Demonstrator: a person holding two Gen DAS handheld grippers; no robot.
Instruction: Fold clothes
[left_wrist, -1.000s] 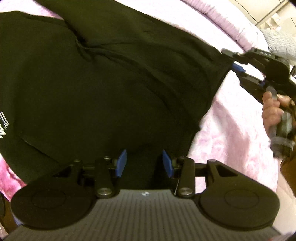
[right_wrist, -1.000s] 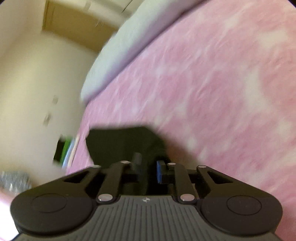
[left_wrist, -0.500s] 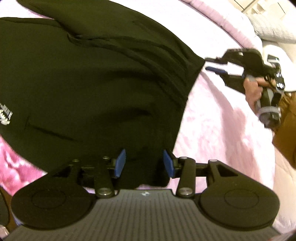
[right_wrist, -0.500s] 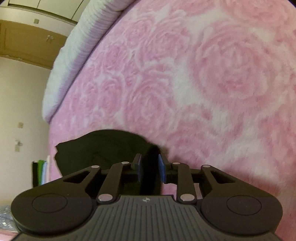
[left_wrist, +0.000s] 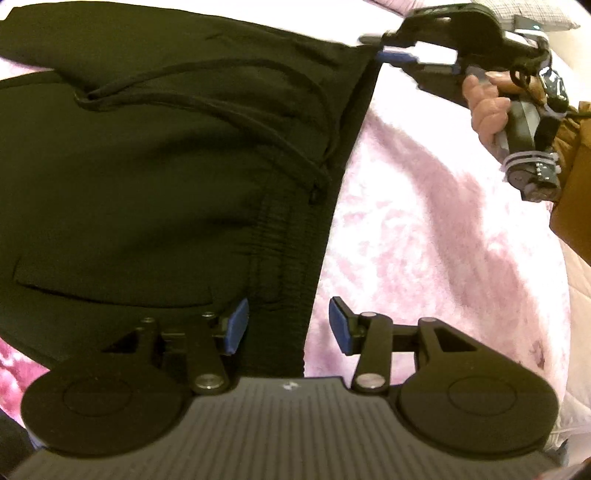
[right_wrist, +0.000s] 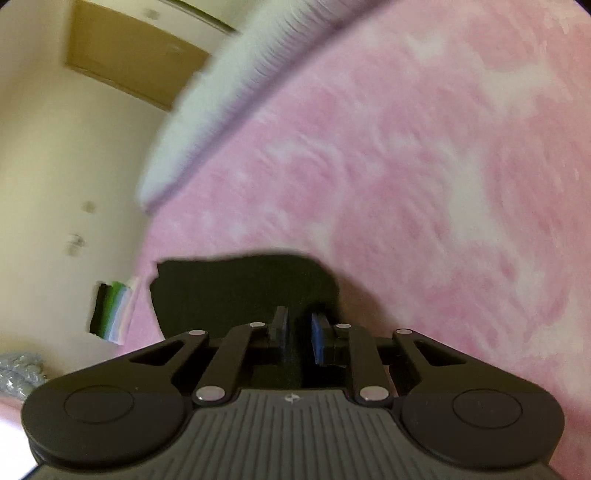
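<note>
Bed: covered by a fluffy pink blanket with a rose pattern; it fills the right part of the left wrist view and most of the right wrist view.
Black garment: a dark sweat-type piece lying spread on the blanket, taking up the left and middle of the left wrist view. Its ribbed elastic band runs along the right edge, and a drawstring trails loosely over the cloth. One corner of it shows in the right wrist view, lying on the pink blanket.
Left tool: pointing steeply down over the garment's band edge. Its blue pads stand apart and are spreading wider; the band edge lies between them but the pads do not press it, so it is released.
Right tool: at the far corner of the garment, at the top of the left wrist view. In its own view the pads are close together and narrowing, with dark cloth in the gap; whether they actually pinch it I cannot tell.
Right hand: wrapped around the right tool's handle, a brown sleeve behind it.
Background: a cream wall and a wooden door, blurred, beyond the bed.
</note>
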